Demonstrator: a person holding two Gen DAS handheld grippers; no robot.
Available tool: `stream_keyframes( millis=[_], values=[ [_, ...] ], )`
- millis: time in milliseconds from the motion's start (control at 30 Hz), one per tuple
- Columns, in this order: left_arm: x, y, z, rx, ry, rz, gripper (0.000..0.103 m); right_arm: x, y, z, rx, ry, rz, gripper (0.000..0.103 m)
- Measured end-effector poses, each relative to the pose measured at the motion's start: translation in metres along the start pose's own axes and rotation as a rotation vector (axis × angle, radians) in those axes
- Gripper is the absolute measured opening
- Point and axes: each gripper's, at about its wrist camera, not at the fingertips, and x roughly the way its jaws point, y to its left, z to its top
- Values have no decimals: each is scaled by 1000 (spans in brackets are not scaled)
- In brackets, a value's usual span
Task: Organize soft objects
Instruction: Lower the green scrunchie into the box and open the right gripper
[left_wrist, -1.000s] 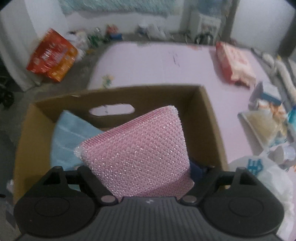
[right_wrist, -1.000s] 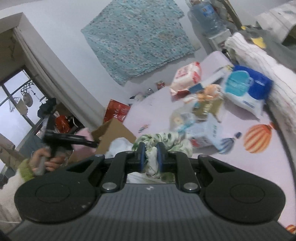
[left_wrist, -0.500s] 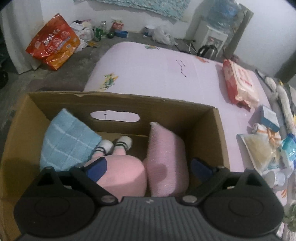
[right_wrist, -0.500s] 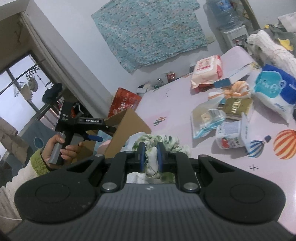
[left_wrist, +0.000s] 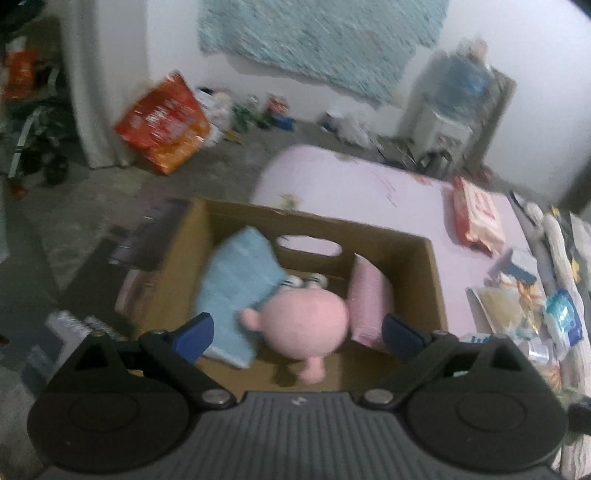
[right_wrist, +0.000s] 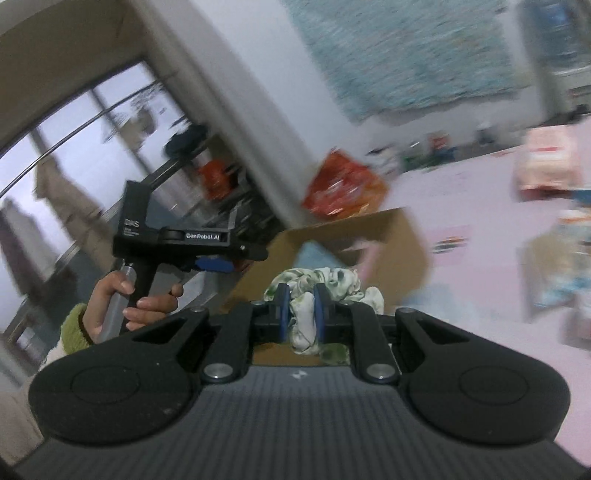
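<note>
Left tongs (left_wrist: 297, 330): jaws wide apart, nothing between the blue pads (left_wrist: 194, 330), pitched steeply downward. They've just been opening, no item in the gap. In the right wrist view we see the left tongs (right_wrist: 212, 263) at 9 o'clock, side-on, with our left hand (right_wrist: 129, 301) wrapped round the grip, green cuff (right_wrist: 74, 328) at the wrist. Right tongs (right_wrist: 300, 308): jaws nearly together, pads pinching a green-and-white floral cloth (right_wrist: 314, 291), angled slightly down.
</note>
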Motion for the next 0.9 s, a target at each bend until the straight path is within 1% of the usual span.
stream_keyframes(
  millis=[67, 167, 200, 333, 467, 533, 600, 633, 667, 733, 800, 900],
  values=[
    [-17, 14, -5, -27, -32, 20, 98, 32, 16, 9, -12, 61, 43, 13],
    [-37, 38, -11, -65, -74, 55, 98, 92, 42, 18, -13, 182, 88, 13],
    [-41, 46, -14, -76, -82, 72, 98, 115, 53, 17, -21, 220, 85, 13],
    [-47, 76, -24, -113, -91, 148, 98, 195, 81, 12, -56, 352, 60, 13],
    [-48, 107, -32, -175, -83, 176, 98, 264, 107, -5, -113, 442, 9, 13],
    [-45, 117, -36, -194, -74, 193, 98, 293, 114, -18, -157, 466, -31, 17],
    [-42, 125, -39, -206, -61, 205, 98, 317, 117, -33, -177, 515, -63, 20],
    [-42, 126, -42, -209, -57, 205, 98, 331, 113, -38, -167, 544, -73, 25],
    [-42, 128, -44, -212, -54, 204, 98, 342, 111, -46, -155, 576, -84, 25],
    [-43, 129, -47, -214, -54, 198, 98, 345, 107, -52, -140, 595, -93, 26],
    [-45, 126, -48, -207, -59, 190, 98, 339, 107, -51, -126, 583, -72, 29],
    [-49, 115, -47, -190, -70, 178, 98, 315, 107, -37, -89, 535, -43, 33]
  ],
)
